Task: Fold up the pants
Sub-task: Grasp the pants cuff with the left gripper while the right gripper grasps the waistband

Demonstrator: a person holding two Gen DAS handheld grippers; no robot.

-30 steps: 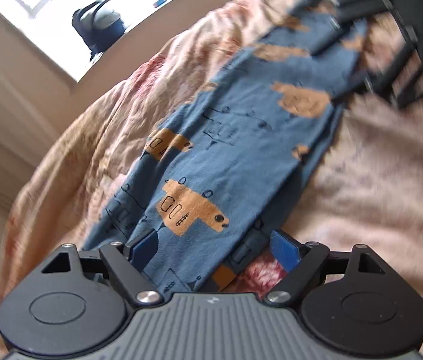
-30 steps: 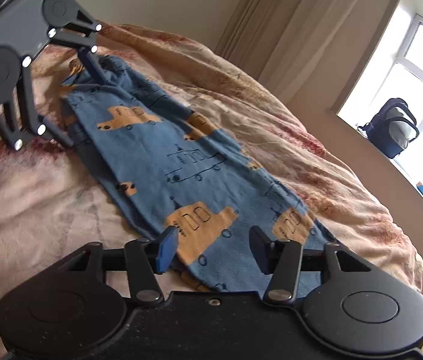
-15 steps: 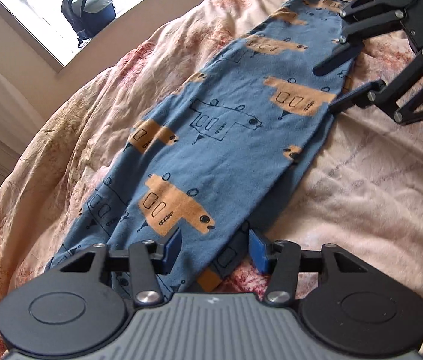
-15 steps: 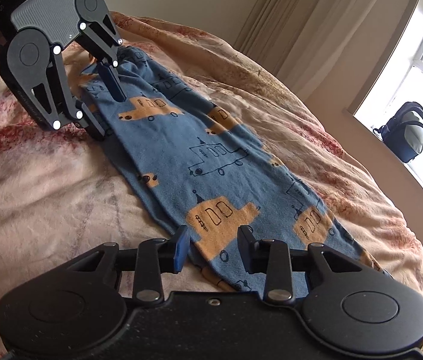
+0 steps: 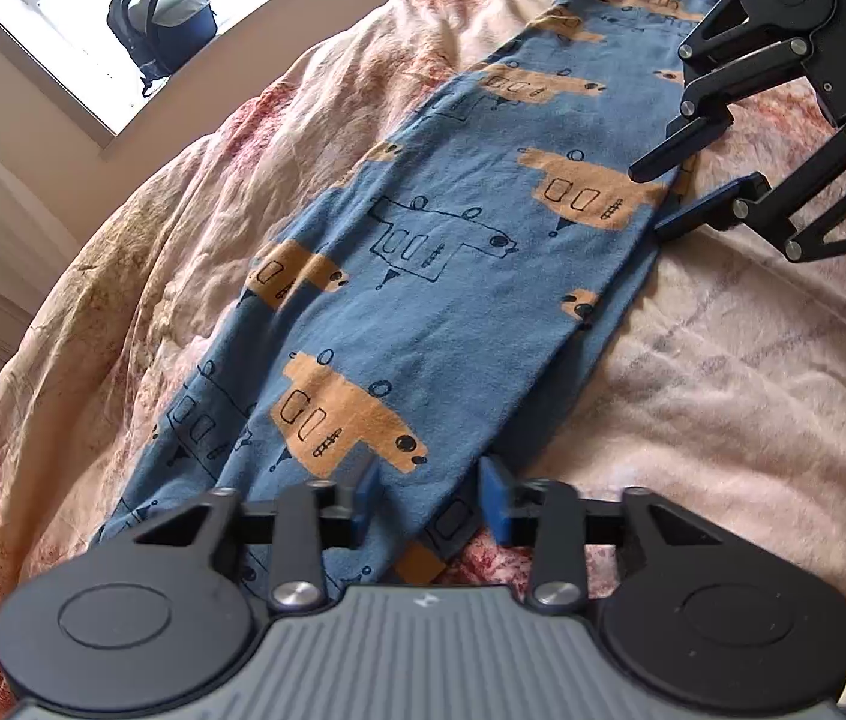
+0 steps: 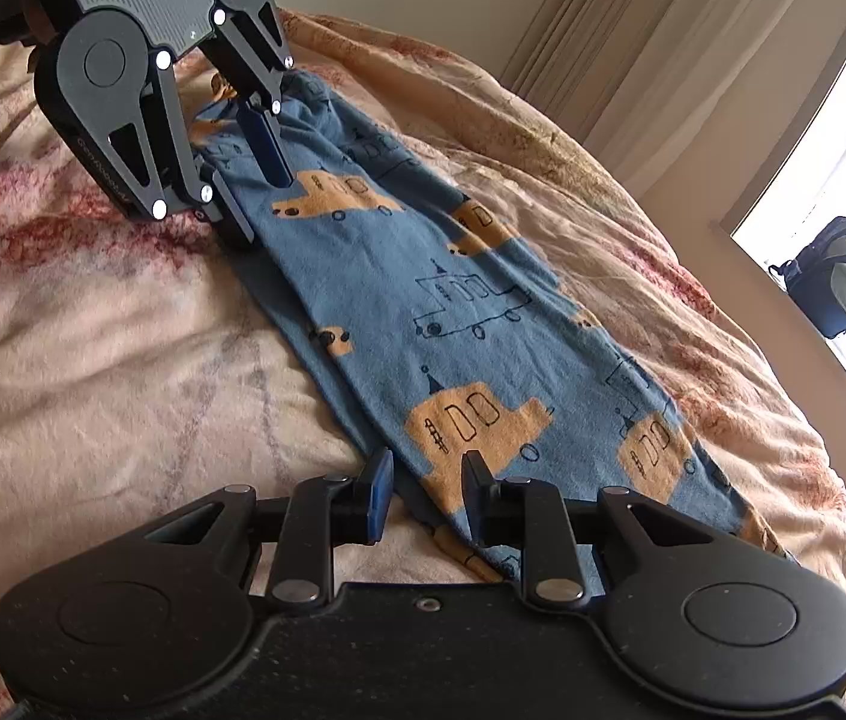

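Note:
Blue pants [image 5: 423,276] with orange and outlined vehicle prints lie stretched out flat on a bed; they also show in the right wrist view [image 6: 441,312]. My left gripper [image 5: 428,495] is open, its jaws straddling the near edge of one end of the pants. It shows in the right wrist view [image 6: 255,186] at the far end. My right gripper [image 6: 426,489] is open, its jaws straddling the edge of the other end. It shows in the left wrist view [image 5: 657,198] at the far end.
A pink and peach floral bedspread [image 5: 723,372] covers the bed under the pants. A dark bag [image 5: 162,18] stands on the window sill, and it also shows in the right wrist view [image 6: 837,276]. Beige curtains [image 6: 663,30] hang by the window.
Both grippers have narrowed their jaws and settled lower over the ends of the pants. The pants have stayed in place.

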